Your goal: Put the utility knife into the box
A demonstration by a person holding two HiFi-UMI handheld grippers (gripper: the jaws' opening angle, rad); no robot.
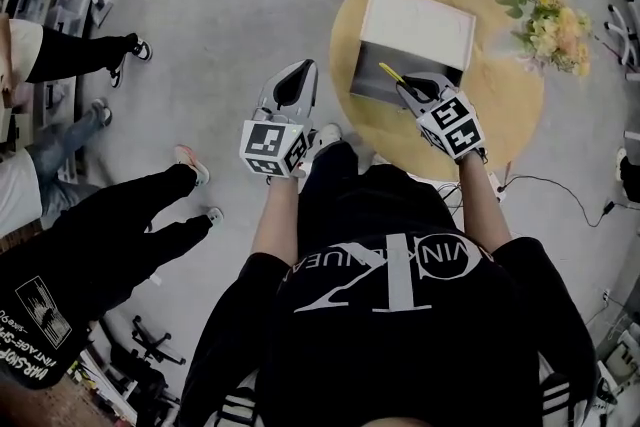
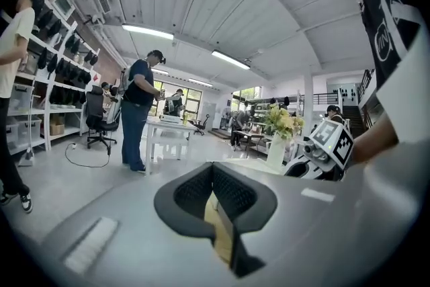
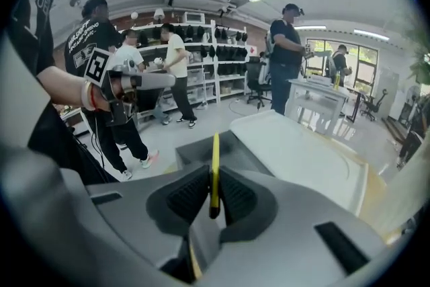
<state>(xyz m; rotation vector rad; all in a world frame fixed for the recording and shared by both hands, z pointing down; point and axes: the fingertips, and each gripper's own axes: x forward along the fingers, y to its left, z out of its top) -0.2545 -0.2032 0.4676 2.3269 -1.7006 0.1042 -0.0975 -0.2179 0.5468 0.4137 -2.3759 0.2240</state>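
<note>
– From the head view, where's the utility knife (image 1: 391,73)?
– Clamped in the right gripper (image 1: 408,87), its yellow tip over the grey open box (image 1: 372,77) on the round table (image 1: 505,120). The white lid (image 1: 417,23) lies just behind.
– And the left gripper (image 1: 290,83)?
– Off the table, above the floor.
– Left gripper view?
– The left gripper (image 2: 213,179) has its jaws together, with nothing between them.
– Right gripper view?
– The right gripper (image 3: 213,193) pinches the utility knife (image 3: 214,165), which stands upright and points toward the box (image 3: 195,154).
</note>
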